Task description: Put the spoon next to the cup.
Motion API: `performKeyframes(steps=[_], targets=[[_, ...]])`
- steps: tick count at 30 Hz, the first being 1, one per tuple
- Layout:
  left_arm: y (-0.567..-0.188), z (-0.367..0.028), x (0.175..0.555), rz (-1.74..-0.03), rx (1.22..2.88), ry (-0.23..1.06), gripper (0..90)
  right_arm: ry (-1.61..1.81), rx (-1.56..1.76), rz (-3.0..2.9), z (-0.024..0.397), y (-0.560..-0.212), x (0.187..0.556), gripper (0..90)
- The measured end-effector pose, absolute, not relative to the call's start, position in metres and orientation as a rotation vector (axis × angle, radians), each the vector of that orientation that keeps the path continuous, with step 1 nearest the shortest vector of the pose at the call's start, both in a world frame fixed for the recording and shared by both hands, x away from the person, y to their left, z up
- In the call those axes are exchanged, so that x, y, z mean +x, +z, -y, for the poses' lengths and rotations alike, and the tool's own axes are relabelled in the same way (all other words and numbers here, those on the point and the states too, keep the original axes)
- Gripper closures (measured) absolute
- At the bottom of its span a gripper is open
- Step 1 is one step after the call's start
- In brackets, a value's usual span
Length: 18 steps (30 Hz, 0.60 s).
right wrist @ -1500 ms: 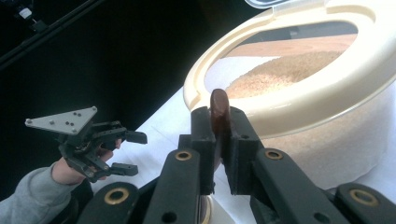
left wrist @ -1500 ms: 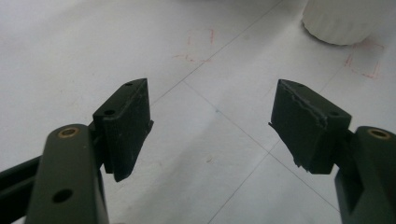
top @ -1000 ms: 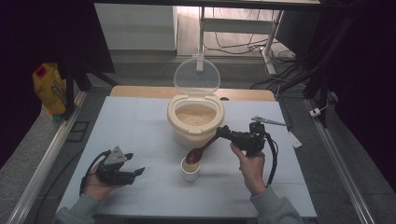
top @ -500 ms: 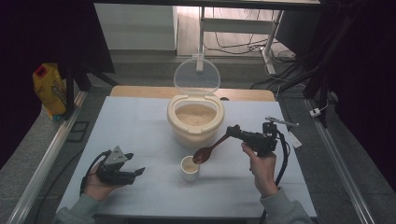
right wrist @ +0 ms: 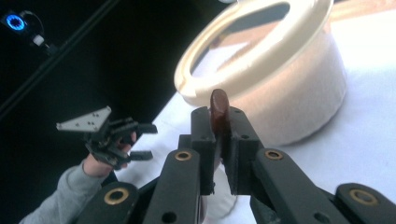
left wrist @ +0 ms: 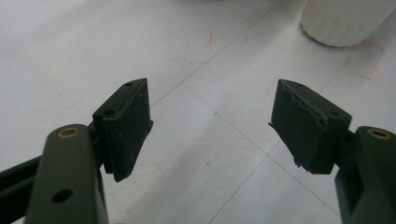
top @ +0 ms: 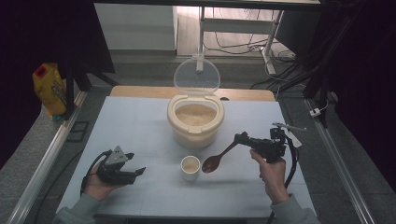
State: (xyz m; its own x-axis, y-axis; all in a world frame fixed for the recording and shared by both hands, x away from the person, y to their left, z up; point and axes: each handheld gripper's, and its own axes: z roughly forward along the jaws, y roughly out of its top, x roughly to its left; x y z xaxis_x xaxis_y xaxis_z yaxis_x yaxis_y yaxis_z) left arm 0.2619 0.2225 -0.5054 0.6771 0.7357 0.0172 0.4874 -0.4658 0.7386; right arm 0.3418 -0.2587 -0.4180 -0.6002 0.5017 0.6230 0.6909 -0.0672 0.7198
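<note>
A brown wooden spoon (top: 219, 157) hangs tilted above the table, its handle end clamped between the jaws of the right gripper (top: 242, 138) and its bowl low, just beside a small white cup (top: 190, 168). The cup stands upright and holds pale grains. Behind it stands a cream round container (top: 195, 120) with rice inside; its clear lid (top: 196, 76) is open and stands upright at the back
</note>
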Motion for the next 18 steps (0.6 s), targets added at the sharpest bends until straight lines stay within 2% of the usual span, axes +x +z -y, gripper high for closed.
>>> performKeyframes(steps=[18], targets=[[-0.506, -0.221, 0.263, -0.932, 2.163, 0.435, 28.1, -1.530, -1.256, 2.208, 0.230, -0.436, 0.336, 83.1]])
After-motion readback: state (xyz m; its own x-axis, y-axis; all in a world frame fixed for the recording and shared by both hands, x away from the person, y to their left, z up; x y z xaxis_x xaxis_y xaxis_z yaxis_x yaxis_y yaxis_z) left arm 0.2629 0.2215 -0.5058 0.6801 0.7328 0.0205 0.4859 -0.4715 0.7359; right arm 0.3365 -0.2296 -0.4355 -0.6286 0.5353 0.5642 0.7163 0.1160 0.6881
